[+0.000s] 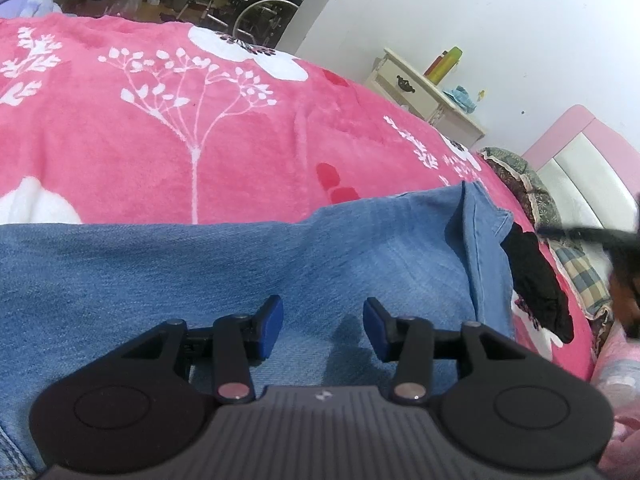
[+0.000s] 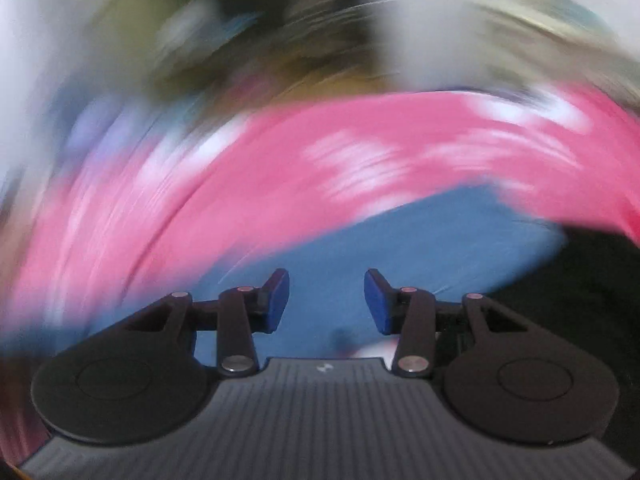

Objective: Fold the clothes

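The denim garment (image 1: 240, 280) lies spread flat on the pink fleece blanket (image 1: 160, 120) of the bed, a folded-over seamed edge (image 1: 476, 240) at its right. It looks heavy, limp yet fairly stiff for cloth, so hems and corners should give the surest hold. The left gripper (image 1: 323, 326) hovers over it, jaws parted and empty; the right gripper (image 2: 326, 300) (view badly blurred) also stands released, nothing between its pads.

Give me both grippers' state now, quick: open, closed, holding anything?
Left gripper: open, empty, fingers apart over the jeans.
Right gripper: open, nothing between its fingers; view is blurred.
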Demonstrator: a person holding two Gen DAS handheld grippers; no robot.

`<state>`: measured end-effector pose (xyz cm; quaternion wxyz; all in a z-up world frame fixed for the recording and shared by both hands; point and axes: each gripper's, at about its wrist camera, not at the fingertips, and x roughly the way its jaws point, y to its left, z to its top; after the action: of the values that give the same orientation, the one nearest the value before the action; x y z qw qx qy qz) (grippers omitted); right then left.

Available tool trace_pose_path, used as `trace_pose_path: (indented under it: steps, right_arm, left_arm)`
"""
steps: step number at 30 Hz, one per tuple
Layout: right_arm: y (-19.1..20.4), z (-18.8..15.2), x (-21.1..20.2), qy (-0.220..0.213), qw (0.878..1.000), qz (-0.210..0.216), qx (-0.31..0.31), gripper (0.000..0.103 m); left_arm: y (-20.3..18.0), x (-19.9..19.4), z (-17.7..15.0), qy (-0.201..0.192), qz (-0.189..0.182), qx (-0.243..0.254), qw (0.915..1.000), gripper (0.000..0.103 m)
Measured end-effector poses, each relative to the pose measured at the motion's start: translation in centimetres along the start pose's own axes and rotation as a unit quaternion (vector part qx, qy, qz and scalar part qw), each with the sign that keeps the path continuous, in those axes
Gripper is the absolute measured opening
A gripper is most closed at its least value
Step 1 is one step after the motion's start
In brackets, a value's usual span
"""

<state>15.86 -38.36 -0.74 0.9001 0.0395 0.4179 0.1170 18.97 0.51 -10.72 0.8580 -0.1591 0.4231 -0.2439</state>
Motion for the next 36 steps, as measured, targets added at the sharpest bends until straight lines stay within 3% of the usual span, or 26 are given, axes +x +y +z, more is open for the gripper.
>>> trace_pose_path:
  steps: [3,6,9,12,17,20,22,28,31,36]
  right_arm:
    - [9.1,-3.9,-0.4,0.071,0.979,0.074,-0.178,0.042]
    - [14.2,-8.0,0.3,0.13,0.947,0.108,-0.275,0.042]
    - [16.9,-10.5,1.4,0.148,0.928,0.094,-0.33,0.043]
    - [17.9,-12.1,2.6,0.17,0.917,0.074,-0.353,0.044]
    - [19.4,-13.9,2.4,0.148,0.896,0.047,-0.415,0.044]
    - [19.7,-14.0,2.3,0.147,0.89,0.038,-0.429,0.043]
    - [19.7,-13.7,2.2,0.152,0.892,0.038,-0.423,0.041]
    - [18.7,-12.7,1.9,0.153,0.924,0.034,-0.35,0.015]
    - [18.4,-12.3,1.1,0.14,0.936,0.021,-0.324,0.012]
    - [18.3,-11.7,-0.3,0.112,0.943,-0.005,-0.312,0.011]
  left_arm:
    - [-0.1,0.0,-0.2,-0.006,0.003,0.004,1.0,0.046]
    - [-0.2,0.1,-0.2,-0.009,0.005,0.004,0.9999,0.046]
    - [-0.2,0.0,-0.2,-0.01,0.006,0.0,0.9999,0.046]
    - [-0.2,0.0,-0.4,-0.016,0.006,-0.006,0.9998,0.046]
    - [-0.3,0.1,-0.5,-0.023,0.009,-0.001,0.9997,0.047]
    - [-0.4,0.1,-0.6,-0.025,0.011,0.004,0.9996,0.047]
    - [-0.4,0.2,-0.5,-0.025,0.011,0.004,0.9996,0.047]
    - [-0.4,0.2,-0.6,-0.026,0.01,0.002,0.9996,0.047]
    - [-0.4,0.2,-0.6,-0.027,0.011,0.003,0.9996,0.047]
    - [-0.4,0.2,-0.7,-0.029,0.01,0.003,0.9995,0.047]
